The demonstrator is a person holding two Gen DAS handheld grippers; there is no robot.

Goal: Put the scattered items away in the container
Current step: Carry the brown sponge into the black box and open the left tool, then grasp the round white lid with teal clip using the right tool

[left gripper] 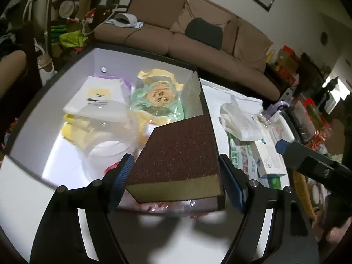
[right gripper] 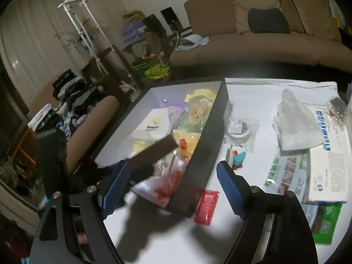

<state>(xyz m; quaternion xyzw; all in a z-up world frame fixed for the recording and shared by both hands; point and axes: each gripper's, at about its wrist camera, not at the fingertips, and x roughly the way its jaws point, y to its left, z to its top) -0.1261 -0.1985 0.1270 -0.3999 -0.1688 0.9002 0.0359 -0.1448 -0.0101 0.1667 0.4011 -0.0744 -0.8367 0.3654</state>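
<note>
A sponge (left gripper: 178, 149) with a brown scouring top and a yellow base sits between the blue pads of my left gripper (left gripper: 176, 167), which is shut on it. It hangs over the near right corner of the black box with white walls (left gripper: 72, 70). Inside the box lie a white pouch (left gripper: 96, 96), a green and yellow packet (left gripper: 158, 96) and clear bags. In the right wrist view the sponge (right gripper: 156, 151) shows as a brown bar above the box (right gripper: 206, 145). My right gripper (right gripper: 173, 171) stands open and empty over the box's near corner.
On the white table to the right of the box lie a red packet (right gripper: 206, 206), a tape roll in a bag (right gripper: 239, 132), small teal and red bits (right gripper: 238, 157), a crumpled clear bag (right gripper: 294, 123) and flat cartons (right gripper: 327, 158). A brown sofa (left gripper: 198, 44) stands behind.
</note>
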